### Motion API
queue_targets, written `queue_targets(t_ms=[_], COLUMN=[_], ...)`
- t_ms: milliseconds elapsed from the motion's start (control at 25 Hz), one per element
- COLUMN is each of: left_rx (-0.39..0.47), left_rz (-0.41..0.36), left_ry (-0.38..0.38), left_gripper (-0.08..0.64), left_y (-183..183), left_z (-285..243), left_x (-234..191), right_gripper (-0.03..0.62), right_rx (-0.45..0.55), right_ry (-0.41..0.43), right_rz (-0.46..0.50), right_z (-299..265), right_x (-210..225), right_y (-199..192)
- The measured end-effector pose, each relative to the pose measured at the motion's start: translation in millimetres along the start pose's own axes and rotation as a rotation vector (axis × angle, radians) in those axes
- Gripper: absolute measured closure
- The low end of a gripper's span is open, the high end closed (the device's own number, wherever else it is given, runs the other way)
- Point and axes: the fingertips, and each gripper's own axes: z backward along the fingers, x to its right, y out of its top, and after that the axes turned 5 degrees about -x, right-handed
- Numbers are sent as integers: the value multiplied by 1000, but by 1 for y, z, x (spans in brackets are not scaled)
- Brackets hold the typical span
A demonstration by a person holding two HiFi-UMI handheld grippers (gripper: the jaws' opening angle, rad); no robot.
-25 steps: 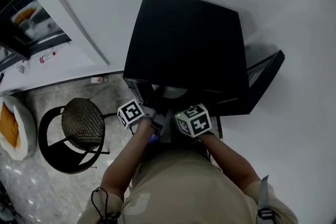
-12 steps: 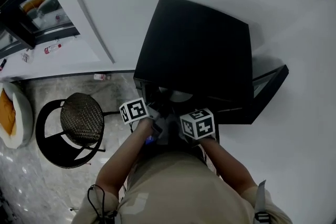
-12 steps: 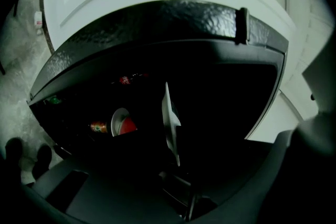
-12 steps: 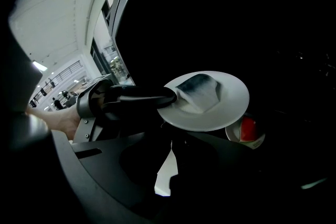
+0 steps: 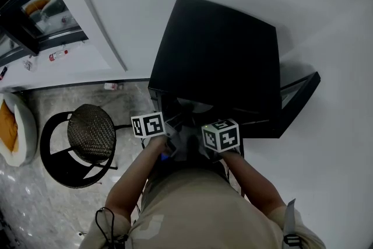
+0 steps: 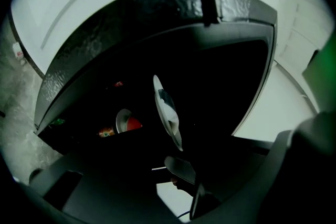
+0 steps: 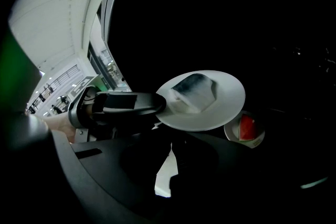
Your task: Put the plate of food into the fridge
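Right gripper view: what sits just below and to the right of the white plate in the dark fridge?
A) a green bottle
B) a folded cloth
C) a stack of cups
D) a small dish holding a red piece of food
D: a small dish with a red piece in it shows by the lower right rim of the plate.

Plate (image 7: 231, 94) in fridge (image 5: 215, 55), cup (image 7: 244, 129) beside it; stool (image 5: 90, 137) left.
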Motion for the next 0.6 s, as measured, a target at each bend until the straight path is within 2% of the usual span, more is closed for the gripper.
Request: queue_targets(t_ms=[440, 600], left_rx=[16, 27], left_rz=[-23, -30], left_ry=[20, 1], left_gripper=[437, 497], left_y=[-1, 0], left_z=[7, 3], left_x=[-2, 3], right_gripper=[569, 569], right_rx=[-7, -5], right_ry=[-9, -12], right_rz=[29, 33], right_z=[-4, -6], right_x=[2, 4], right_y=[3, 3])
